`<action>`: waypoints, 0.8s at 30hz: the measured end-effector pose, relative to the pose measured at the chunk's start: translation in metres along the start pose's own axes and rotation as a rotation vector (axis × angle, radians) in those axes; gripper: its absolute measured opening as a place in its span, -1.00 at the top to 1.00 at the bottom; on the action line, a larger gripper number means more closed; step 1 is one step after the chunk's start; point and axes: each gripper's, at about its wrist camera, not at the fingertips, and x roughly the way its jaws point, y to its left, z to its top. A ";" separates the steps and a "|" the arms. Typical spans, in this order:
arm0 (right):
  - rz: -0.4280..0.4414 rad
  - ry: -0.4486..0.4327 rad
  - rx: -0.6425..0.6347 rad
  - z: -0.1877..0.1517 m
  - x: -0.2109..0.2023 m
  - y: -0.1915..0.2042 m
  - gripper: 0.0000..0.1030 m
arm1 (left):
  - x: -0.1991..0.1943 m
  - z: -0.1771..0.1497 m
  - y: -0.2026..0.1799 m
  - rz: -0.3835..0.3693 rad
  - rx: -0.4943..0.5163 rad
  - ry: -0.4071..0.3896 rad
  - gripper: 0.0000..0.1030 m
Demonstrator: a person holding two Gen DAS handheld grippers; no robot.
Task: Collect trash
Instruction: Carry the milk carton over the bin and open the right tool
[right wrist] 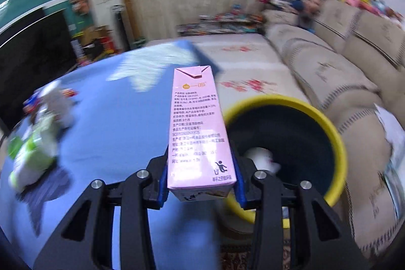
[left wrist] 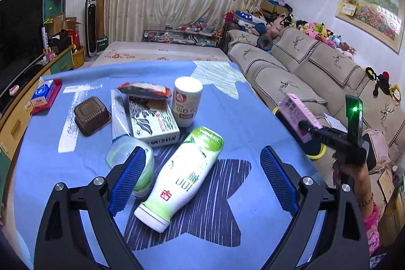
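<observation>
My right gripper (right wrist: pixel 201 173) is shut on a pink drink carton (right wrist: pixel 200 128), whose lower end sits between the blue pads. It is held off the table's right edge, just left of a yellow-rimmed dark bin (right wrist: pixel 339 143) with white crumpled trash (right wrist: pixel 263 158) inside. The left wrist view shows the same carton (left wrist: pixel 300 113) in that gripper (left wrist: pixel 301 125) above the bin's rim (left wrist: pixel 317 154). My left gripper (left wrist: pixel 202 156) stands open over a green-and-white bottle (left wrist: pixel 182 176) lying on the blue tablecloth (left wrist: pixel 253 118); its pads do not touch the bottle.
Beyond the bottle lie a white jar (left wrist: pixel 187 100), a black-and-white box (left wrist: pixel 152 120), a snack wrapper (left wrist: pixel 144 90), a brown tray (left wrist: pixel 91 115) and a clear cup (left wrist: pixel 126 151). A tissue pack (left wrist: pixel 41 95) sits far left. A beige sofa (left wrist: pixel 316 72) runs along the right.
</observation>
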 end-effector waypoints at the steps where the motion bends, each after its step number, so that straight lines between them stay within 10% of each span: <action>1: -0.021 0.011 0.017 0.000 0.004 -0.008 0.25 | 0.002 -0.001 -0.001 -0.001 0.000 0.006 -0.76; 11: -0.165 0.095 0.139 -0.010 0.049 -0.072 0.07 | 0.012 -0.005 -0.005 -0.003 0.013 0.036 -0.76; 13: -0.197 0.081 0.133 -0.010 0.050 -0.070 -0.20 | 0.012 -0.005 -0.005 0.002 0.014 0.037 -0.76; 24: -0.195 0.046 0.082 -0.012 0.034 -0.048 -0.21 | 0.011 -0.004 0.005 -0.035 0.031 0.043 -0.76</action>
